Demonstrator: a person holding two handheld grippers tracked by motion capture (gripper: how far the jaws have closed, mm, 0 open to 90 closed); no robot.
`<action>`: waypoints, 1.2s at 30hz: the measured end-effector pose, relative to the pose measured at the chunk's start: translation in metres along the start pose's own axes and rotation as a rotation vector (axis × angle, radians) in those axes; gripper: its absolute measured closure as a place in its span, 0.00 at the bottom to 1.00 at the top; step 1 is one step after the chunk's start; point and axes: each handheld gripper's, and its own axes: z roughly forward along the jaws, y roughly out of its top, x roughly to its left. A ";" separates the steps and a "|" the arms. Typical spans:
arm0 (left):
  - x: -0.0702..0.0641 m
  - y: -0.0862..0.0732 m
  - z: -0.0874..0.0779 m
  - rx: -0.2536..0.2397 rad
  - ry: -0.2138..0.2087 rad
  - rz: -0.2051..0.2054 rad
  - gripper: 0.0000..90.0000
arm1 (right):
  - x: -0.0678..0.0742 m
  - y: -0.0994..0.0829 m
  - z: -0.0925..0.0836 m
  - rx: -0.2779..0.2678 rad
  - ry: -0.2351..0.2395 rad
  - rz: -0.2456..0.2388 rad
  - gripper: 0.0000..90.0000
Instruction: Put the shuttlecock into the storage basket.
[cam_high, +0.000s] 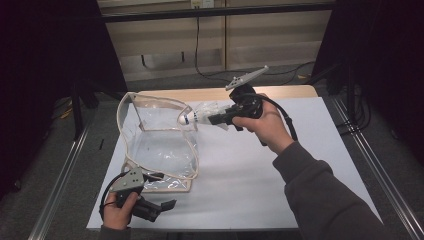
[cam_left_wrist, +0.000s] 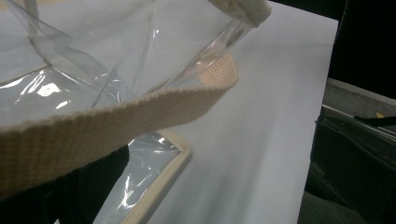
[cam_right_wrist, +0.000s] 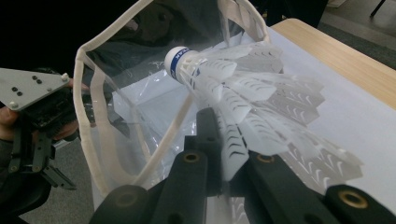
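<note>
A clear plastic bag (cam_high: 160, 145) with beige webbing trim stands on the white sheet, its mouth facing right. My right gripper (cam_high: 212, 119) is shut on the feathers of a white shuttlecock (cam_high: 199, 116), holding it level. The shuttlecock (cam_right_wrist: 243, 93) points its blue-banded cork at the bag's rim (cam_right_wrist: 88, 93), right at the mouth. My left gripper (cam_high: 160, 206) lies low at the bag's near left corner. The bag's beige strap (cam_left_wrist: 116, 121) runs close across its dark jaw, which it largely hides.
The white sheet (cam_high: 250, 165) covers most of the wooden table (cam_high: 280, 91). Metal rails run along both sides of the table. Cables lie on the floor behind it. Black curtains hang at left and right.
</note>
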 end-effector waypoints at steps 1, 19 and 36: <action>0.000 0.000 0.000 0.001 0.001 0.000 0.05 | 0.001 0.001 0.002 -0.002 0.001 0.001 0.98; 0.000 0.000 0.000 0.001 0.001 0.002 0.05 | 0.012 0.012 0.027 0.017 0.012 -0.009 0.98; 0.000 0.000 0.000 0.005 0.003 0.004 0.05 | 0.018 0.019 0.041 0.028 -0.001 -0.006 0.98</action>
